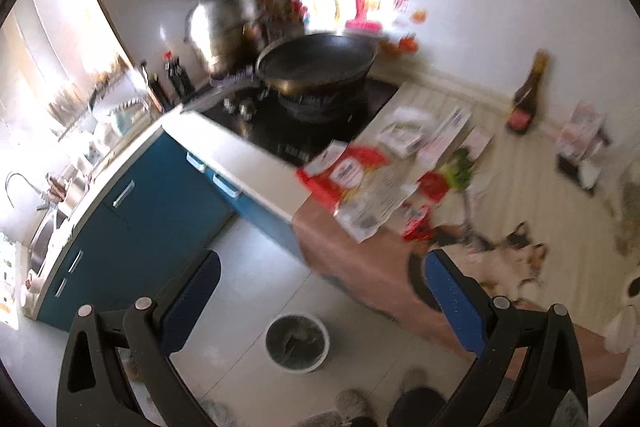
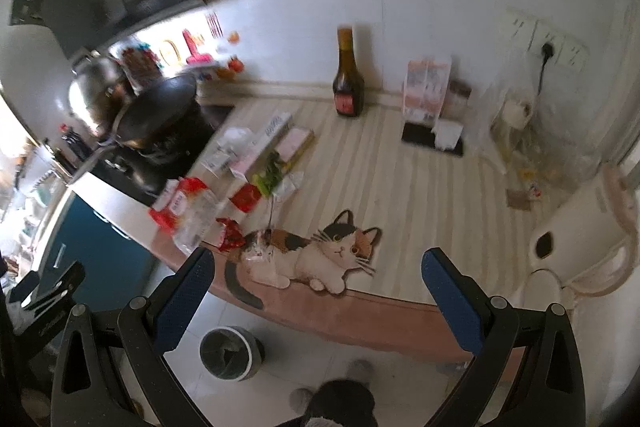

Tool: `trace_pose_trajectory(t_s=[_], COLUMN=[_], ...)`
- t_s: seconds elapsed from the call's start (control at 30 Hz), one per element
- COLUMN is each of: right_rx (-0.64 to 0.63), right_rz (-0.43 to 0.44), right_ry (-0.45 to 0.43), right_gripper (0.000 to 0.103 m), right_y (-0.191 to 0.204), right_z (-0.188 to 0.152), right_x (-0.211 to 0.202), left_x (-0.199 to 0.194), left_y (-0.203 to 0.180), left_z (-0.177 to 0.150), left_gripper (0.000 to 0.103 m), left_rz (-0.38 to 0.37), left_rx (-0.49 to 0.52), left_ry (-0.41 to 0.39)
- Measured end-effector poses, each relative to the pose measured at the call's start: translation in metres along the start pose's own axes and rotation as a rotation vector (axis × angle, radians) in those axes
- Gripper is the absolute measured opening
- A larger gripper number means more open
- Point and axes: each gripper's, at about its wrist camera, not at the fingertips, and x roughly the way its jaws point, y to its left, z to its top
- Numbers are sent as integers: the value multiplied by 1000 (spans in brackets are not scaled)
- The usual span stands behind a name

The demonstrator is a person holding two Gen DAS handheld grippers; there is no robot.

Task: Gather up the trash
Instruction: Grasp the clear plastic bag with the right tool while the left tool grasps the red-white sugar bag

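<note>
two open tools (image 1: 320, 275) (image 2: 318, 273) above upright bin (image 2: 230, 353)

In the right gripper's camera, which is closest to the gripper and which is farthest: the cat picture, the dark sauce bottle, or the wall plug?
From the right gripper:
1. The calico cat-shaped mat, on the counter's front edge.
2. The dark brown sauce bottle with the red label, at the back against the wall.
3. The black wall plug, higher on the wall, right.

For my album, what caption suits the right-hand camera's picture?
Open right gripper hovers over a littered striped counter, bin on the floor below.
</note>
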Motion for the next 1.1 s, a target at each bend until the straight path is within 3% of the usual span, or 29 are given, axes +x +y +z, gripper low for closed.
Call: trace_pose_trajectory(t_s=[0.2, 0.33, 0.43, 0.57, 0.7, 0.83, 0.9, 1.03, 1.1], right_rx=[4, 0, 2, 6, -6, -82, -99, -75, -64], right_rz=[6, 48, 84, 111, 123, 113, 112, 87, 78], right_ry=[200, 325, 424, 509, 579, 609, 574, 556, 553], right_gripper=[102, 91, 82, 81, 70, 29, 18, 18, 18], right_y=[18, 25, 33, 46, 65, 82, 83, 67, 58], right_z=[16, 19, 23, 28, 29, 28, 34, 46, 52], right_x=[131, 219, 280, 342, 390, 416, 417, 421, 424], left_x=[92, 151, 193, 229, 263, 286, 294, 305, 312], left_y=[-3, -3, -5, -1, 15, 23, 20, 9, 7], left_z=[7, 12, 12, 11, 8, 6, 2, -8, -17], left_gripper=[103, 103, 103, 103, 103, 102, 99, 85, 83], left_rz=[63, 115, 113, 96, 33, -97, -199, -321, -395], left_rx=[3, -25, -41, -81, -227, -376, -458, -552, -634], left_ry=[134, 266, 380, 478, 581, 637, 654, 687, 707])
